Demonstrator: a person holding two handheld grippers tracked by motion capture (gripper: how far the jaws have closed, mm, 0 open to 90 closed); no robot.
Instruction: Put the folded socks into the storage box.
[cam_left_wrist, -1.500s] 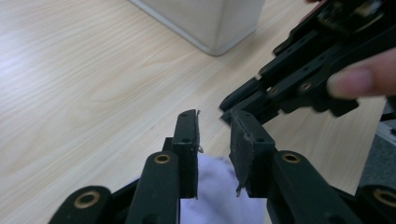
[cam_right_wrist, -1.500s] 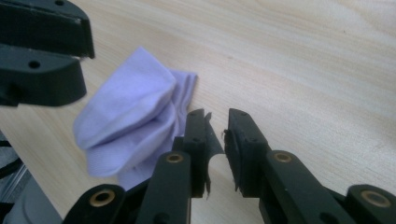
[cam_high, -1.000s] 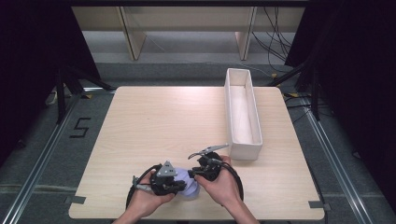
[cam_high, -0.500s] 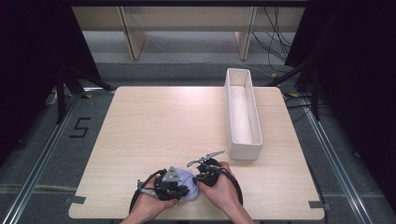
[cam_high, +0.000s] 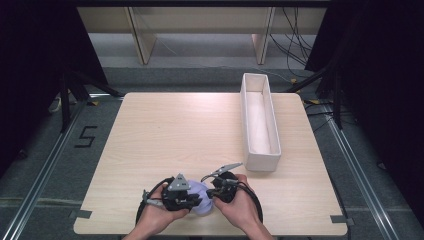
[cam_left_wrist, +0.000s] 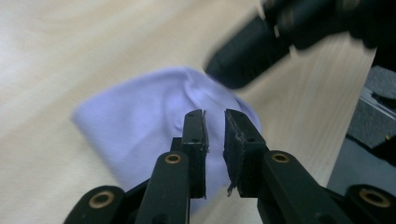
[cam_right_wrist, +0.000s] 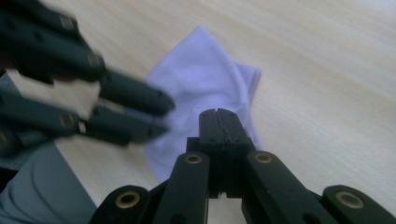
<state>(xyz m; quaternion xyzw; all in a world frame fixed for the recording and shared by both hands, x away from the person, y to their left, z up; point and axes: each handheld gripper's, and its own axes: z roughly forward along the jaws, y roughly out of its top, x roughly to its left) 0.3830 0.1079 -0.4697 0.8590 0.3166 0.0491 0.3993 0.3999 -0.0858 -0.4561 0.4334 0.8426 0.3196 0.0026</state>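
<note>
A lavender cloth (cam_high: 204, 204) lies crumpled on the wooden table (cam_high: 175, 130) near its front edge, between two hands. My left gripper (cam_left_wrist: 215, 116) hovers low over the cloth (cam_left_wrist: 140, 121). Its jaws have just been opening and stand a narrow gap apart with nothing between the pads. My right gripper (cam_right_wrist: 217, 114) has just been closing and now has its jaws together, the tips nipping a small pucker of the cloth (cam_right_wrist: 205, 79). In the high view the left gripper (cam_high: 197, 201) and right gripper (cam_high: 212, 194) point at each other across the cloth.
A long white open box (cam_high: 261, 162) stands lengthwise on the right side of the table, just beyond the right hand. Dark frames and cables surround the table. A floor marking (cam_high: 86, 136) lies to the left.
Both hands have stayed almost in place over the cloth and drawn slightly toward the front edge. The cloth has bunched between the two grippers.
</note>
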